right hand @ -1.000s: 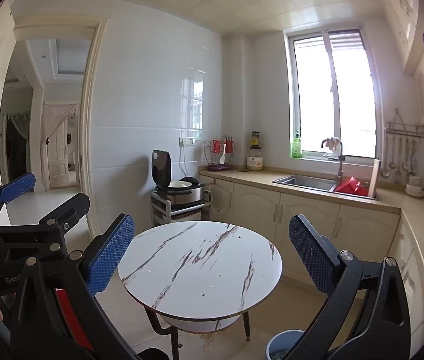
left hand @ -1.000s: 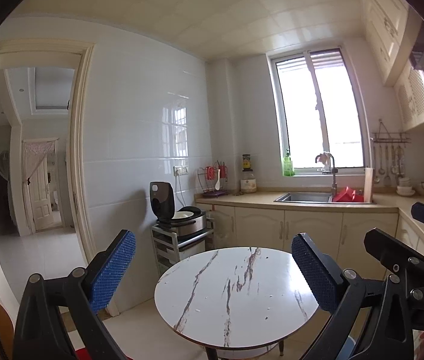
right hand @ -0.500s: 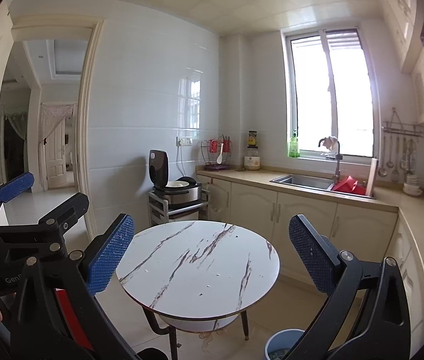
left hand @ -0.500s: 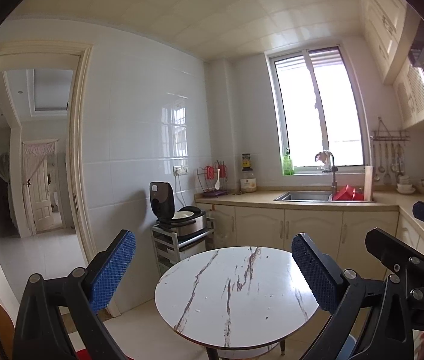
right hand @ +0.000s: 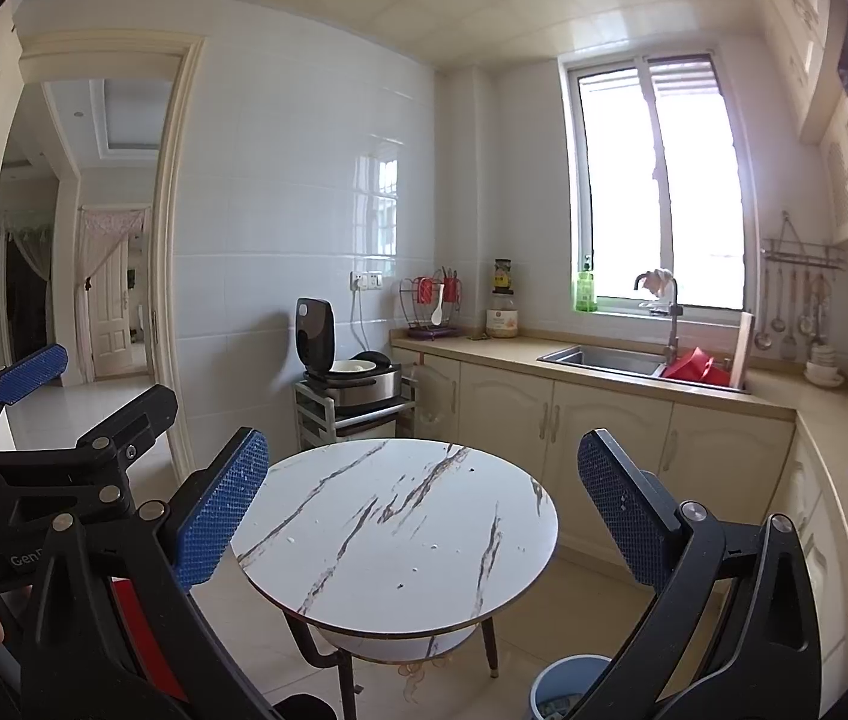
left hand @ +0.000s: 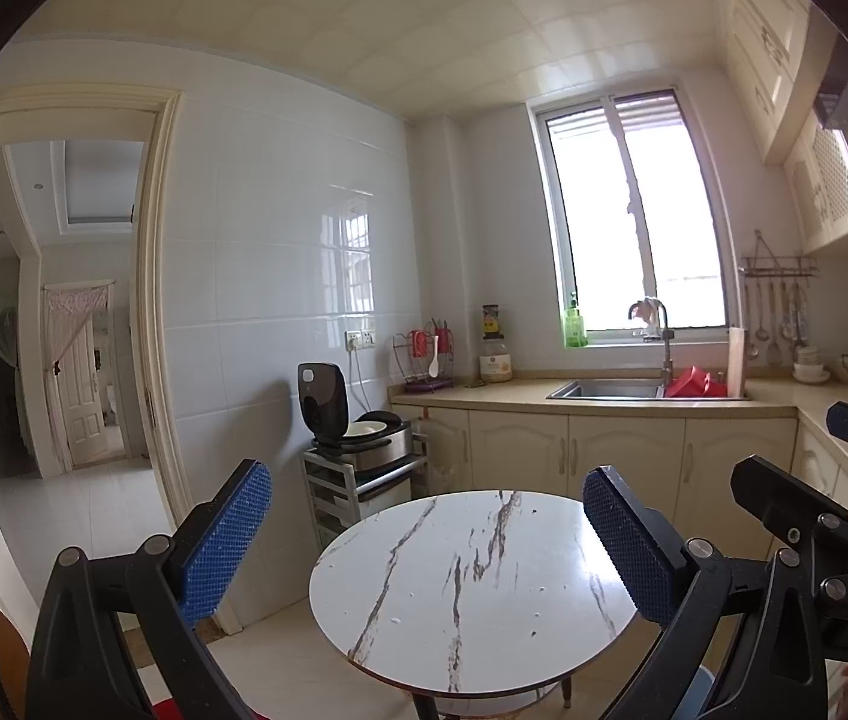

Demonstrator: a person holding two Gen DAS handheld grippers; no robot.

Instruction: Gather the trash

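A round white marble-pattern table (left hand: 466, 588) stands ahead of both grippers; it also shows in the right wrist view (right hand: 394, 534). A few small specks lie on its top. A blue trash bin (right hand: 568, 687) stands on the floor at the table's right front. My left gripper (left hand: 427, 537) is open and empty, held above the table's near side. My right gripper (right hand: 424, 507) is open and empty, just right of the left one, whose body (right hand: 34, 450) shows at its left.
A rice cooker on a metal rack (right hand: 352, 384) stands by the tiled wall. The counter (right hand: 604, 372) with a sink, red basin and bottles runs under the window. A doorway (right hand: 106, 228) opens at the left.
Both views have shifted very slightly; the table sits a touch lower and closer in the right wrist view. Both grippers stay open.
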